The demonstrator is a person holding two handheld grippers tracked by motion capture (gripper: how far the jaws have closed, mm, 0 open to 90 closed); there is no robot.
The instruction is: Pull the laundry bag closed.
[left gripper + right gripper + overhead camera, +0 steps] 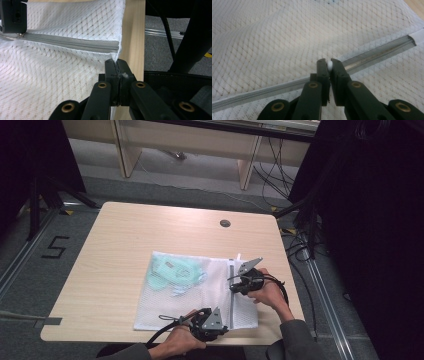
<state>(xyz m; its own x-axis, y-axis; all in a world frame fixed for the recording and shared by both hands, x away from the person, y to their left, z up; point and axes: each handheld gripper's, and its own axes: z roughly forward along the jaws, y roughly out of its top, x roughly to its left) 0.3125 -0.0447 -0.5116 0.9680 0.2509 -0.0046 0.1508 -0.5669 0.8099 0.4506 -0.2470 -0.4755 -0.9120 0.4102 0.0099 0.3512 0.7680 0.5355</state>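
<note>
White mesh, a zipped laundry bag (192, 292), lies flat on the wooden table (120, 250), towards the near right part, with a pale green garment (175, 271) showing through its far left portion. From the high view, the zip (231, 295) runs near the bag's right edge, its long axis going from the near table edge away from the person. The left gripper (212, 320) sits at the near end of that line, the right gripper (246, 279) at the far end. That looks like an anchor-and-pull arrangement: one end pinned so the other can travel along the teeth.

Over to the left gripper view: the jaws are clenched tight on the bag's corner (117, 65), just past the closed end of the grey zip (75, 43), right at the table's edge. The zip stretches away to the left here, and the other gripper's dark body (12, 16) sits at its far end. The mesh rises slightly towards the grip, so I judge it is held taut.

Now the right gripper view: the jaws are pinched on a small white pull tab (329, 65), directly over the zip (372, 56), which crosses the picture on a diagonal, lower left to upper right. Its white end stop (417, 36) shows at the upper right. Whether the teeth are parting I cannot tell.
</note>
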